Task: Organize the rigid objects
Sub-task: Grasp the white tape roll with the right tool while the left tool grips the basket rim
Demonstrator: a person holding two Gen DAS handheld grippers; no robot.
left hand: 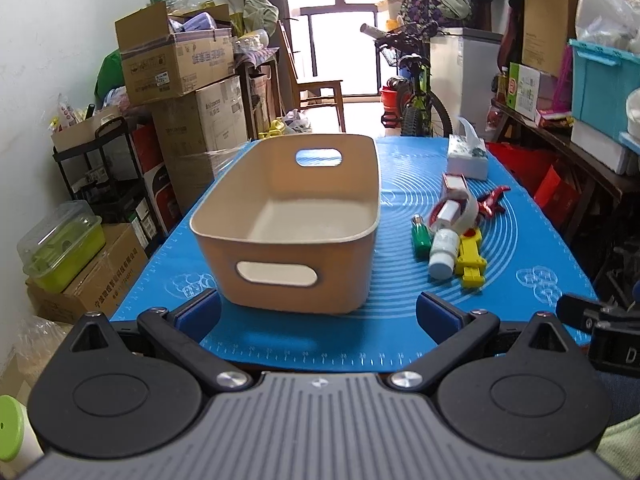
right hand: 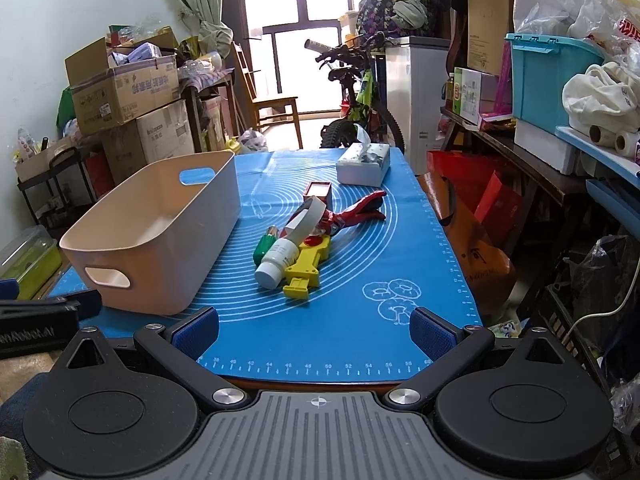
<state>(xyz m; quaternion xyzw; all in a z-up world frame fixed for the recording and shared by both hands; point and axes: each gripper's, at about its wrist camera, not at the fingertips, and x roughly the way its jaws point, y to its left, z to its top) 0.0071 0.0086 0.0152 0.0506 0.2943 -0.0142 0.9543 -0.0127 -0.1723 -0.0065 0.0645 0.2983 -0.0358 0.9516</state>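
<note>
A beige plastic bin (left hand: 292,236) with handle cut-outs stands empty on the blue mat (left hand: 320,340); it also shows at the left in the right wrist view (right hand: 160,232). To its right lies a pile: a white bottle (right hand: 278,262), a yellow toy (right hand: 306,266), a green object (right hand: 264,246), a tape roll (right hand: 310,218), a red figure (right hand: 360,208) and a small red box (right hand: 318,192). The pile also shows in the left wrist view (left hand: 452,236). My left gripper (left hand: 318,312) is open and empty just before the bin. My right gripper (right hand: 316,330) is open and empty at the mat's near edge.
A tissue box (right hand: 364,164) stands at the mat's far right. Stacked cardboard boxes (left hand: 180,64) and a black rack (left hand: 100,168) line the left wall. A bicycle (right hand: 356,96) stands behind the table. Shelves with a blue crate (right hand: 548,76) run along the right.
</note>
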